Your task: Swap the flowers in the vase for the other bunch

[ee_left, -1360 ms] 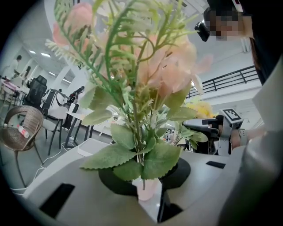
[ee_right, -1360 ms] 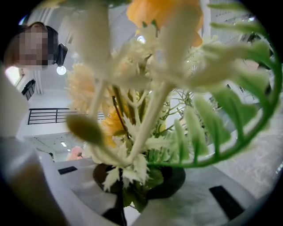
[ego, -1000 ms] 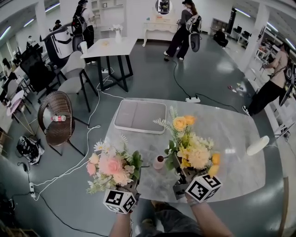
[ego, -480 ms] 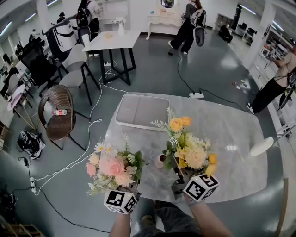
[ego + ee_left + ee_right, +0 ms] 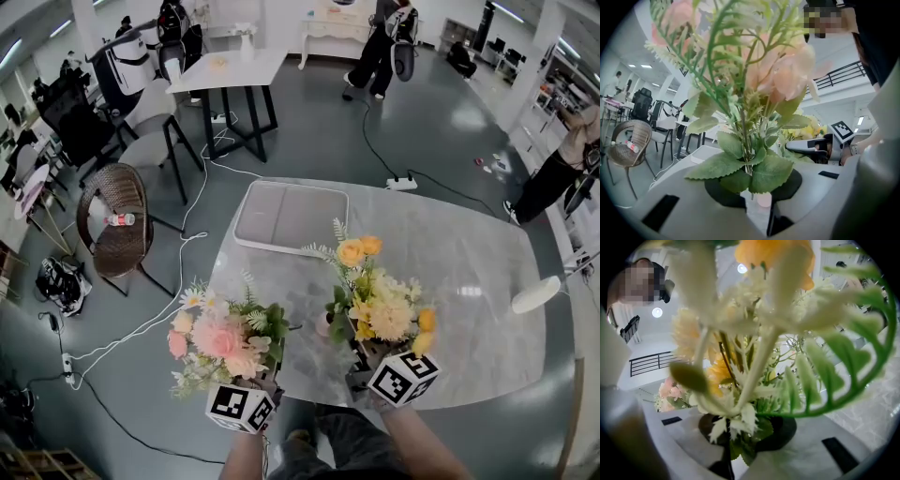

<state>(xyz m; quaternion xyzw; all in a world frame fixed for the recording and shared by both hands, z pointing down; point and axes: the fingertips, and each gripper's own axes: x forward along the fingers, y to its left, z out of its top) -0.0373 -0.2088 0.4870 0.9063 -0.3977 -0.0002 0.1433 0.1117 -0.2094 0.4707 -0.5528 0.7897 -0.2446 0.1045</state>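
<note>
A small pale vase [image 5: 323, 327] stands on the marble table [image 5: 469, 262], and no flowers show in it. My left gripper [image 5: 263, 381] is shut on the stems of the pink bunch [image 5: 221, 341], held upright off the table's near left edge. In the left gripper view the pink bunch [image 5: 754, 79] rises from between the jaws of the left gripper [image 5: 752, 187]. My right gripper [image 5: 362, 362] is shut on the stems of the yellow bunch [image 5: 379, 302], just right of the vase. Its leafy stems [image 5: 740, 427] sit clamped in the right gripper [image 5: 740, 439].
A grey rectangular tray [image 5: 289, 216] lies at the table's far side. A white oval object [image 5: 535, 294] sits at the right edge. A wicker chair [image 5: 118, 225], cables on the floor, another table [image 5: 225, 70] and several people are behind.
The right gripper has sunk a little with the yellow bunch, drifting closer to the vase. The left gripper and the pink bunch have stayed put.
</note>
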